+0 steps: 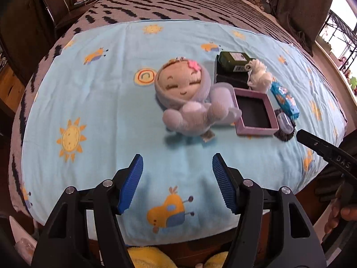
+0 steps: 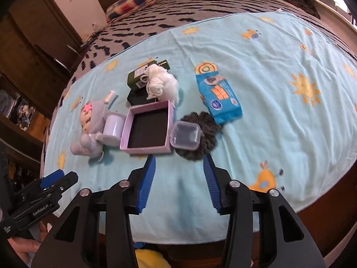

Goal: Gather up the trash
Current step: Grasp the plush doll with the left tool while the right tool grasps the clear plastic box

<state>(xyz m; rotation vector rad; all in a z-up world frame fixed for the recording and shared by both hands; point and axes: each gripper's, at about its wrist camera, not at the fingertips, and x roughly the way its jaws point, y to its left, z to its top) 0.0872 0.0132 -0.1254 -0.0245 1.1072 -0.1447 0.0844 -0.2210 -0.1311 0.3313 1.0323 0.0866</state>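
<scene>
Several items lie on a light blue cloth: a plush doll, a pink open box, a white yarn bundle, a dark green bottle, a blue packet, a clear small plastic case on a dark fuzzy scrunchie, and a pale purple cup. My left gripper is open and empty, short of the doll. My right gripper is open and empty, just before the box and case.
The cloth covers a bed with a grey black-patterned blanket and a checked pillow. Dark wooden furniture stands at the left. A window is at the right. Something yellow lies below the bed's near edge.
</scene>
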